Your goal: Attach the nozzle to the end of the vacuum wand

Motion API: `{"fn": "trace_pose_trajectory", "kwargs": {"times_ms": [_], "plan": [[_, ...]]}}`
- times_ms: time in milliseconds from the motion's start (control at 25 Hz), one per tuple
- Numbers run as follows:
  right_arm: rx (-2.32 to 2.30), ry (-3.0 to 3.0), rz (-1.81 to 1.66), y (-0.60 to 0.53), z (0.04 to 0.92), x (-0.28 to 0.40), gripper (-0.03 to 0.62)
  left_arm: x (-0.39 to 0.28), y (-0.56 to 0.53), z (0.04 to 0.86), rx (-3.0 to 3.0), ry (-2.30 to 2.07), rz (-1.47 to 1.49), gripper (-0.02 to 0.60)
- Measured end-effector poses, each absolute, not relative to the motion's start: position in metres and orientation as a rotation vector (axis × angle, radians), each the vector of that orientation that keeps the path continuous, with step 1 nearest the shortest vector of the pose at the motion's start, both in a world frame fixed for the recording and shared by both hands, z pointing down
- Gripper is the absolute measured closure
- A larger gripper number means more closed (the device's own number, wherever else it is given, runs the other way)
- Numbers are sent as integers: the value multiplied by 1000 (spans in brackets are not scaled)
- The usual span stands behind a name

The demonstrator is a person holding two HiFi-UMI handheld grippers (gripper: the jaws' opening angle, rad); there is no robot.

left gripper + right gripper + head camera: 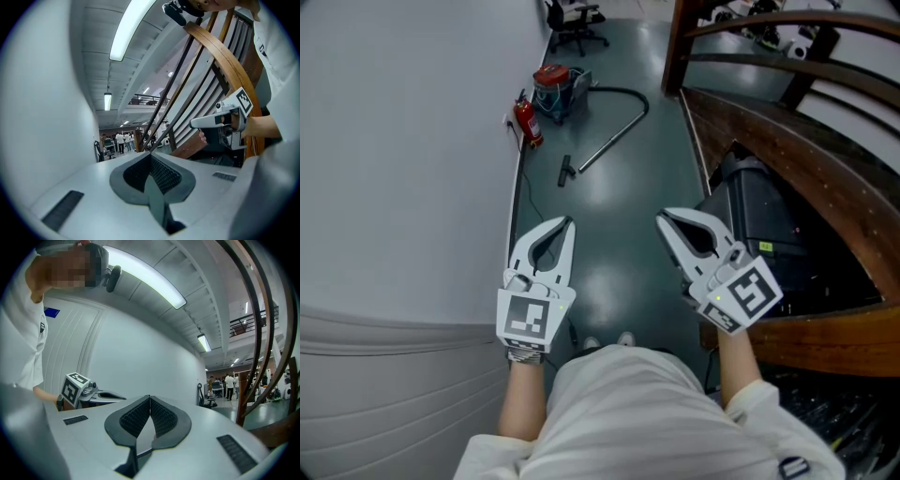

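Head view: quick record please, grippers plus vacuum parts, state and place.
left gripper: shut, empty
right gripper: shut, empty
vacuum cleaner: on floor by wall, far ahead
wand: lying on floor
nozzle: on floor at wand's near end; joined or apart unclear
fire extinguisher: against wall, beside vacuum cleaner

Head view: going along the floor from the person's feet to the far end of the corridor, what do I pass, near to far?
shoes → nozzle → red fire extinguisher → vacuum cleaner body → office chair
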State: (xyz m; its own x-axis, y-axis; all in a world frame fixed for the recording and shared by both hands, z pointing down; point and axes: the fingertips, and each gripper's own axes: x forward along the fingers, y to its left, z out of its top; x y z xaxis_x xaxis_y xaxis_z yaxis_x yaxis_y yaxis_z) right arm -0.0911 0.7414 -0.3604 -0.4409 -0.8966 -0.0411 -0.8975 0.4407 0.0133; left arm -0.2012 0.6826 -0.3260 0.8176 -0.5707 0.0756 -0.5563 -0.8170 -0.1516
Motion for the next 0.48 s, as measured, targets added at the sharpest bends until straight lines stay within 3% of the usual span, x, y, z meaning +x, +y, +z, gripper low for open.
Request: {"fn": "trace_pose_trajectory", "kwargs": {"times_ms": [480], "plan": [[-1554,2621,34,749,-349,-59,566,-186,683,-317,-2865,960,-224,583]]}}
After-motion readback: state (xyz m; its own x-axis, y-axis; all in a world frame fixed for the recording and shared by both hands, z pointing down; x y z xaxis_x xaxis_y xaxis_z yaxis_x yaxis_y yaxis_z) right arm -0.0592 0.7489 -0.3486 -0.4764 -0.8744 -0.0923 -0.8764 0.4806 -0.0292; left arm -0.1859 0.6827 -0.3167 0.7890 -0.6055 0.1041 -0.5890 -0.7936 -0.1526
